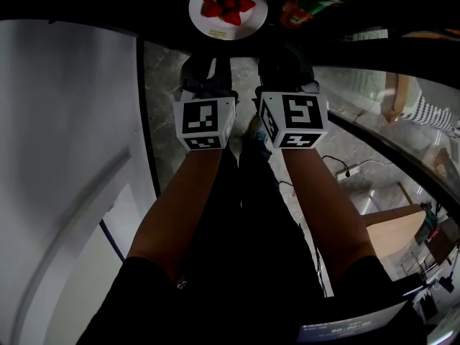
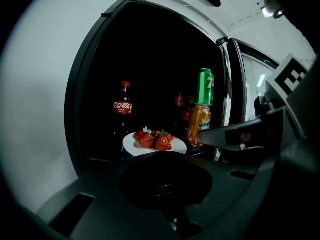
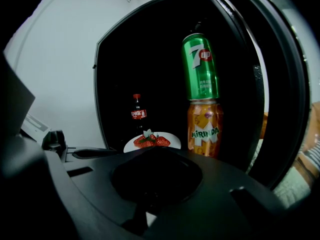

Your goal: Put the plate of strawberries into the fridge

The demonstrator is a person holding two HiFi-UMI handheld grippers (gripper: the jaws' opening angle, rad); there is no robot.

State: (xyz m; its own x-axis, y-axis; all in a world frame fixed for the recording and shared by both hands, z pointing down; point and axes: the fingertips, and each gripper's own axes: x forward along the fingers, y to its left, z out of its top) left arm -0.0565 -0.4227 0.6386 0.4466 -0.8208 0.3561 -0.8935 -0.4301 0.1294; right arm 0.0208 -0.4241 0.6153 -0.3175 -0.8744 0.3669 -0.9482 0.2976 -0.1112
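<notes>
Open fridge (image 2: 150,49), dark inside, door not yet shut.
Dark tabletop (image 2: 107,156) serving as shelf.
Left gripper (image 2: 161,169), right gripper (image 3: 156,164): side by side outside fridge, jaws seemingly together on nothing, well apart from everything inside.
Coca-Cola bottle (image 3: 138,115) toward back-left corner.
7up can (image 3: 201,66) stacked on Mirinda can (image 3: 205,128) by right edge.
White plate (image 3: 170,138) already on tabletop near front edge, just beside cans, strawberries (image 3: 150,141) heaped on it.
Risks: toppling stacked 7up can onto strawberries through bump or hard door slam; nudging plate off front edge.
</notes>
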